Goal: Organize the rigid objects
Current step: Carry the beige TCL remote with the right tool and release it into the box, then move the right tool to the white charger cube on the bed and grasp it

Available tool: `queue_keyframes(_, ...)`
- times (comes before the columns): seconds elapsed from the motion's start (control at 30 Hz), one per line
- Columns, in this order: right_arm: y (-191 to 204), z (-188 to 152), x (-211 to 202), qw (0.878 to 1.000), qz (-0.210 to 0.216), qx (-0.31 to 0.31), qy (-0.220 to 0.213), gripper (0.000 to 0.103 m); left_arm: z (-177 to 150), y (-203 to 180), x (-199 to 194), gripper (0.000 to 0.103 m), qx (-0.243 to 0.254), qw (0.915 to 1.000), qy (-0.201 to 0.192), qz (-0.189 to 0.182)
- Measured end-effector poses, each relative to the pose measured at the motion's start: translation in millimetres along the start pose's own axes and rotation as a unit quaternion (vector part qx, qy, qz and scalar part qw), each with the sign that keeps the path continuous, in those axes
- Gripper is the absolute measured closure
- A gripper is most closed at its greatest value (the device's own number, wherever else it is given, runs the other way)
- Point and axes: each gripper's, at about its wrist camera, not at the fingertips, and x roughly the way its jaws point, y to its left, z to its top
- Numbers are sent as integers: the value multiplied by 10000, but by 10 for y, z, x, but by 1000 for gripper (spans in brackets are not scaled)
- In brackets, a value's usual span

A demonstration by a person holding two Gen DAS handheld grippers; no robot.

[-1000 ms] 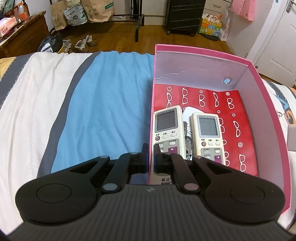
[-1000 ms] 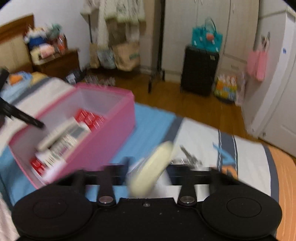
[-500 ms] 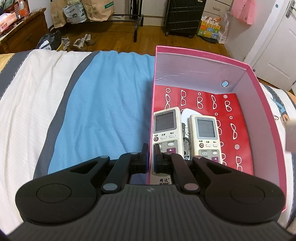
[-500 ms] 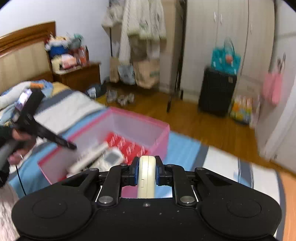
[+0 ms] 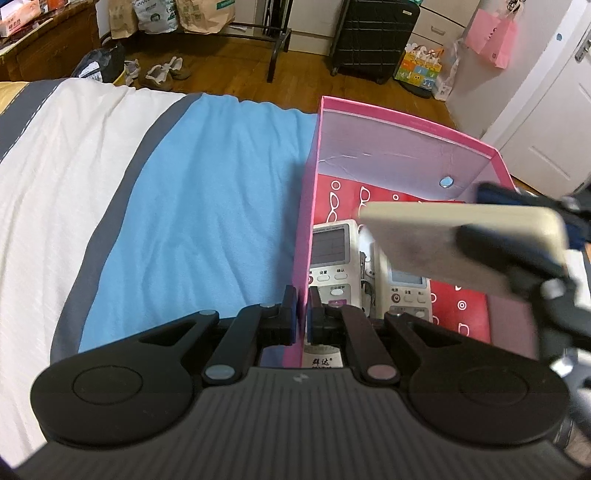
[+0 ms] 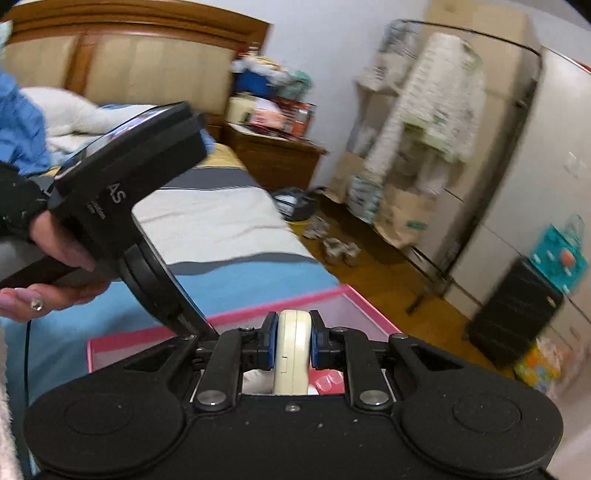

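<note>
A cream remote control (image 6: pixel 291 350) sits edge-up between the blue pads (image 6: pixel 269 341) of the right claw (image 6: pixel 291 341), pinched from both sides. In the left wrist view the same remote (image 5: pixel 461 240) shows as a blurred pale slab hanging over the open pink box (image 5: pixel 406 125), with the right claw (image 5: pixel 532 236) reaching in from the right side. Below it, on the box's red floor printed with white spectacles, lie two other remotes side by side: the left remote (image 5: pixel 330 266) just beside the box's near-left wall, the right remote (image 5: pixel 408 291) partly hidden under the held one. Something small and dark lies between them, too hidden to name. The left claw (image 5: pixel 302 317) is nearly closed on the left wall of the box, one blue pad outside it and one inside, pinching the pink wall between them. The box rests on the bed (image 5: pixel 207 206), on a blue band of the cover next to grey and white stripes. From the right wrist view the person's left hand (image 6: pixel 55 266) shows gripping the left claw's handle. Beyond the bed lie a wooden floor, a black suitcase (image 5: pixel 373 33), paper bags and a pair of shoes (image 5: pixel 164 70).
</note>
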Motion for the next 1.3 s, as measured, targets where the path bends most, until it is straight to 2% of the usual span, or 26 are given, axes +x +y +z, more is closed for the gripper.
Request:
queue_keyframes(0.1,46,-29,134,9978,428,-460,193,84,9,10,14,99,-11,10000,6,-18)
queue_keyframes(0.23,140,-154,115,9901,875,-1013,423,78,16,32,30,99,-31,10000,18,-44)
queue_keyframes(0.33,151,-170,71,9816,1305,-1118,831,56,20,19,47,99,3,10000,14,-12)
queue_keyframes(0.4,179,-201,-3,9799,1337,-1189,886,38,21,18,50,98,1,10000,17,1)
queue_keyframes(0.43,183,-207,-26,9801,1310,-1179,910,38,22,19,52,99,-6,10000,11,-5)
queue_keyframes(0.5,155,-190,-83,9825,1275,-992,930,38,14,12,44,99,-18,10000,14,-1)
queue_keyframes(0.67,-135,-227,-443,9918,1081,220,643,37,6,-17,42,99,21,10000,11,36)
queue_keyframes(0.83,-544,-372,-905,9856,799,1430,418,33,5,-41,36,99,40,10000,17,75)
queue_keyframes(0.93,-828,-540,-1042,9734,491,2188,475,31,4,-57,35,99,66,9999,27,119)
queue_keyframes(1.03,-1133,-795,-1169,9523,235,2992,554,31,13,-68,40,99,88,9998,40,165)
queue_keyframes(1.17,-1337,-1274,-1065,9198,82,3854,733,31,11,-89,56,99,136,9996,65,225)
queue_keyframes(1.3,-1371,-1663,-830,8953,-17,4256,1314,31,8,-97,58,99,139,9996,74,237)
